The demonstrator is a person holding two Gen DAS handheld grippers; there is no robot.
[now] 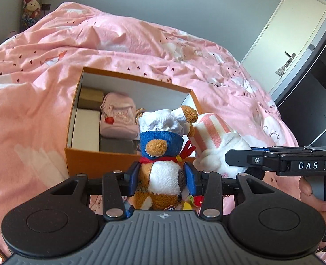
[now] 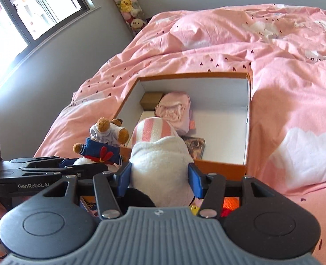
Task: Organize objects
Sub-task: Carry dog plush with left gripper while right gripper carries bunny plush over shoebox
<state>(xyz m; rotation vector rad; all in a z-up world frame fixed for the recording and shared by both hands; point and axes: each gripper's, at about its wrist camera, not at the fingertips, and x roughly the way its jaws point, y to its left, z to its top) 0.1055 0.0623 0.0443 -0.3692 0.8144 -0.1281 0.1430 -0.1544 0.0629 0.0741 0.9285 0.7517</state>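
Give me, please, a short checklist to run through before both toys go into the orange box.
1. Left gripper clamps the bear at its body: ok.
2. Right gripper clamps the white plush: ok.
3. Box open, no lid on it: ok.
4. Bare floor on the box's right side, beside the pink pouch: ok.
5. Toys apart from each other: cannot tell, they crowd together.
6. Both toys above the near box wall: cannot tell.

Each black tool [image 1: 162, 180] — ribbed grey base, 2 blue pads [image 2: 124, 180] — shows silver screws.
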